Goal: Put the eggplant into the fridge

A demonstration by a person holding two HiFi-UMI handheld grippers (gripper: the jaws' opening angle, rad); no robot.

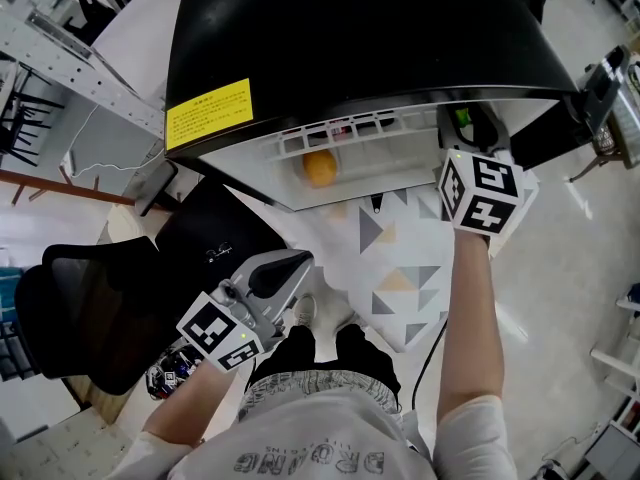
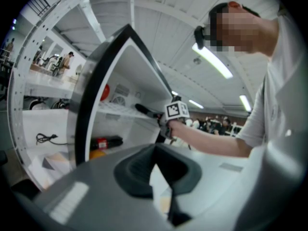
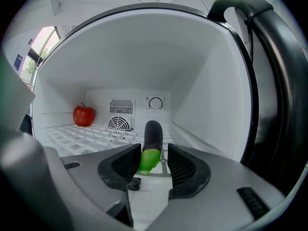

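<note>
Right gripper jaws stand spread on either side of the eggplant's green end. The eggplant lies on the fridge shelf, the right arm stretched forward. Left gripper is held low by the waist, jaws pressed together, empty.

Floor: pale glossy floor, with bright reflections of the overhead light. A floor mat printed with grey and tan triangles lies on it. A black mesh-backed office chair stands at the left, with a white perforated metal frame rail further off. A ceiling of white ribbed panels carries long fluorescent strip lights. The bright daylit window at the far left is probably glazing, but the view is distorted there.
</note>
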